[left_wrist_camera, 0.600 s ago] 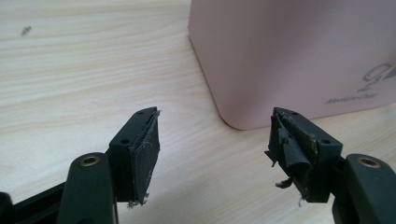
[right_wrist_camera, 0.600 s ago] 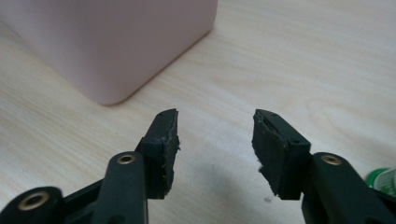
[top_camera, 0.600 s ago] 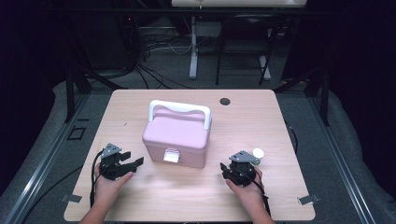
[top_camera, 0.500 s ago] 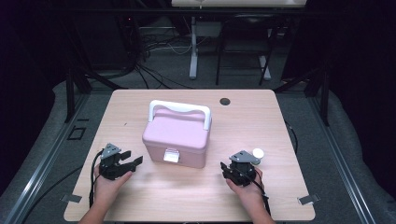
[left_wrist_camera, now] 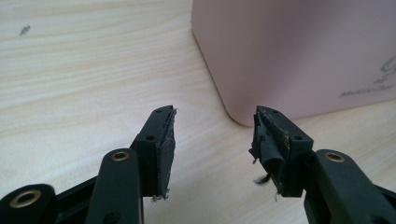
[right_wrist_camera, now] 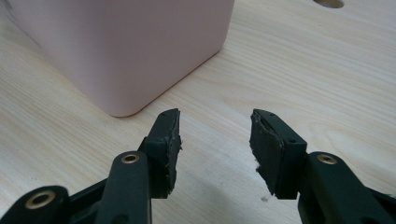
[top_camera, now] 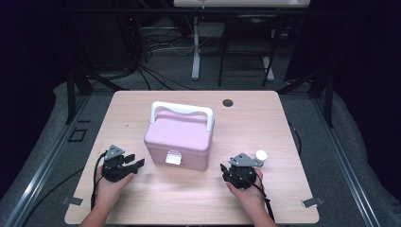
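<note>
High view: a wooden table (top_camera: 283,142) filled the middle of the frame, with a person's hands coming in from the bottom edge.
Left gripper (top_camera: 135,165): lower left of the frame, resting low on the table just beside the box's front left corner; in the left gripper view its jaws stood wide apart with nothing between them, the box's corner just beyond the tips.
Box (top_camera: 182,142): a pink lidded box sat at the centre of the table, between the two grippers and touching neither.
Box heading: its long axis ran roughly left to right across the frame, slightly skewed; the front, marked by a small pale latch (top_camera: 173,157), faced the bottom edge.
Handle (top_camera: 182,111): a white handle arched over the lid along the far side.
Handling, judged: it looked like rigid, smooth plastic, probably light if empty; the flat walls seemed too broad and slick for the jaws, so the handle or the latch looked the better hold.
Right gripper (top_camera: 223,169): lower right of centre, near the box's front right corner; in the right gripper view its jaws were likewise spread wide and held nothing.
Hole (top_camera: 228,102): a small dark round hole lay in the table's upper right part.
</note>
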`<state>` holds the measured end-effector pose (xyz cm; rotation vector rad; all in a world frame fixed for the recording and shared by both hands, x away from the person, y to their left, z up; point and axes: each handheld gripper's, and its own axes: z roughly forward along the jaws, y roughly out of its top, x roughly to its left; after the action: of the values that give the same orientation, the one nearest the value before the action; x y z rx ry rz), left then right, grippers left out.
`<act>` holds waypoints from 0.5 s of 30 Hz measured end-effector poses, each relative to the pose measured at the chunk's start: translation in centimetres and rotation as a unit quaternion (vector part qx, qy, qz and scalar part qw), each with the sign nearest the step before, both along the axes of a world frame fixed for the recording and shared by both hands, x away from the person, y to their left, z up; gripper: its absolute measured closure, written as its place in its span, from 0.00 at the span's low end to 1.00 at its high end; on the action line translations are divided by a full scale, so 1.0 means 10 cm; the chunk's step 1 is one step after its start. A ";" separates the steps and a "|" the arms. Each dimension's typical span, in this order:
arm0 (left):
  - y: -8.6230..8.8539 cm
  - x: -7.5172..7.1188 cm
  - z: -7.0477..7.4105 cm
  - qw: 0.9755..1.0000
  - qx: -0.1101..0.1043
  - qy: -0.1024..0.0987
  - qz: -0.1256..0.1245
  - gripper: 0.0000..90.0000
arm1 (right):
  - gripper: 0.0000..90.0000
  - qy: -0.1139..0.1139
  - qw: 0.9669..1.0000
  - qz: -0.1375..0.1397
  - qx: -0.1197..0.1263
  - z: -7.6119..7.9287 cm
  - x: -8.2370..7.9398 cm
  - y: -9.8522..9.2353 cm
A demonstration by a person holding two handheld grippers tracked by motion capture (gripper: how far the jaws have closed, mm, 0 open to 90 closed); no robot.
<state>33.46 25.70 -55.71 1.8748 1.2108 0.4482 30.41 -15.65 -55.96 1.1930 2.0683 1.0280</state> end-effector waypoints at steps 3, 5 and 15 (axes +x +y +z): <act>-0.02 0.03 0.01 1.000 0.001 -0.018 0.004 0.59 | 0.60 0.005 1.000 -0.003 0.004 -0.02 0.03 0.05; -0.02 0.05 0.00 1.000 0.004 -0.020 -0.005 0.59 | 0.60 0.002 1.000 -0.002 0.005 -0.03 0.04 0.06; -0.05 0.14 -0.02 0.999 -0.025 -0.020 -0.037 0.71 | 0.62 0.006 1.000 0.003 0.010 -0.02 0.09 0.15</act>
<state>34.87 25.22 -55.88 1.8526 1.1122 0.4099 31.31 -14.13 -56.14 1.2059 2.0771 1.0492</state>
